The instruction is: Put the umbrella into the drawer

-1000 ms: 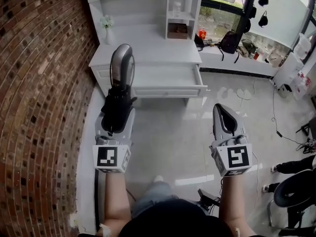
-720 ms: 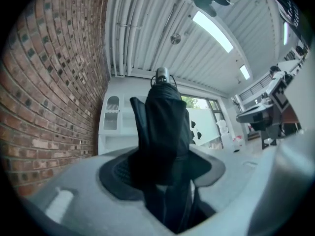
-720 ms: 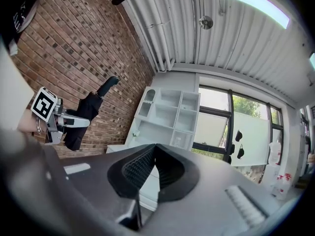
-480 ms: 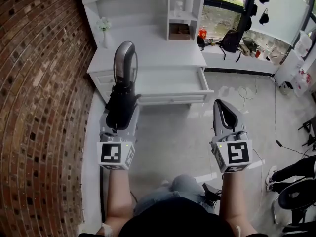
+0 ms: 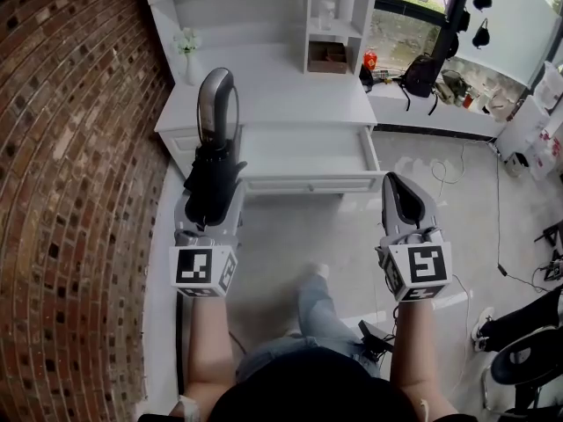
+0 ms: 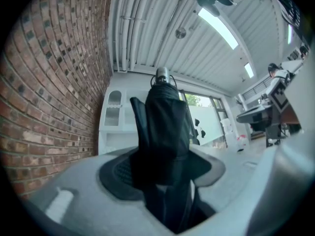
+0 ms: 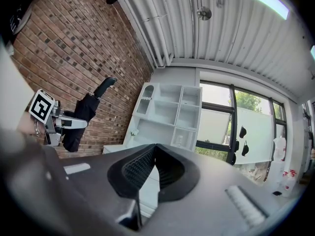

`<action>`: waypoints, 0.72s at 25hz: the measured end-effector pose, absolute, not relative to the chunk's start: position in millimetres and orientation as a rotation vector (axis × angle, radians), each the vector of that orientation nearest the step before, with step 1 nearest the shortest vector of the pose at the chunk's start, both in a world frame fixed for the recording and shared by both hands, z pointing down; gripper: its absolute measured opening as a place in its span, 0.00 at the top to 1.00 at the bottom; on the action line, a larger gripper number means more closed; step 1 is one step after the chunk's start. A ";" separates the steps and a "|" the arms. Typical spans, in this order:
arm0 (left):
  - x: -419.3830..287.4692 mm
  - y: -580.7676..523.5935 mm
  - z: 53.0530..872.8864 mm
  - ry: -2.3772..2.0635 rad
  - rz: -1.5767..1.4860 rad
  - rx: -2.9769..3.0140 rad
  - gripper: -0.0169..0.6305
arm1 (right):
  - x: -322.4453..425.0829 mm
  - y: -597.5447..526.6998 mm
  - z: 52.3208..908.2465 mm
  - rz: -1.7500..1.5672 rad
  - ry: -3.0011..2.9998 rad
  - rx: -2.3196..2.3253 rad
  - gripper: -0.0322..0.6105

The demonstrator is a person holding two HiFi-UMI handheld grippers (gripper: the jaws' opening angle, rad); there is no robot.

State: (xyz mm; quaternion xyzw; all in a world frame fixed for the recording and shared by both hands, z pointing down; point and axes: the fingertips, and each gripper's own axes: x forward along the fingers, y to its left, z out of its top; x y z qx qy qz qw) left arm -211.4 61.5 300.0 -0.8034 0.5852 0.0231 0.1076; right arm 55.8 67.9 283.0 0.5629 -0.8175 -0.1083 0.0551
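Head view: left gripper [image 5: 209,205] is clamped on the black folded umbrella [image 5: 211,176], which stands up through its jaws, short of the open drawer [image 5: 308,184] of the white desk [image 5: 281,95]. Right gripper [image 5: 400,202] points the same way – jaws together, empty.

Left gripper view: the umbrella [image 6: 165,132] fills the gap, both pads pressing its fabric, its metal tip uppermost beside a brick wall [image 6: 49,82].

Right gripper view: the ribbed pads [image 7: 140,168] meet at their tips with nothing between them – the umbrella [image 7: 86,111] shows far left.
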 end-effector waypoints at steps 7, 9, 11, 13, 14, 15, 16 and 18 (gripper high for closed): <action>-208.5 -13.7 300.6 1.743 0.061 -2.353 0.59 | 60.4 -13.6 289.8 -0.274 -2.516 1.695 0.94; -206.3 -37.1 301.4 1.746 0.058 -2.347 0.59 | 63.1 -39.9 293.8 -0.249 -2.533 1.688 0.94; -204.4 -61.4 303.2 1.753 0.047 -2.345 0.59 | 64.9 -66.6 297.6 -0.226 -2.545 1.676 0.94; -202.9 -86.9 306.1 1.764 0.036 -2.348 0.59 | 67.3 -93.9 300.3 -0.210 -2.549 1.660 0.94; -201.8 -100.3 307.5 1.772 0.031 -2.349 0.59 | 69.5 -108.1 301.0 -0.204 -2.549 1.655 0.94; -200.4 -114.0 308.8 1.779 0.025 -2.349 0.59 | 72.2 -122.7 301.3 -0.200 -2.549 1.651 0.94; -198.7 -128.0 309.8 1.786 0.020 -2.349 0.59 | 75.2 -137.4 301.1 -0.197 -2.548 1.648 0.94; -194.8 -155.9 311.4 1.797 0.012 -2.350 0.59 | 81.3 -166.2 301.0 -0.201 -2.547 1.641 0.94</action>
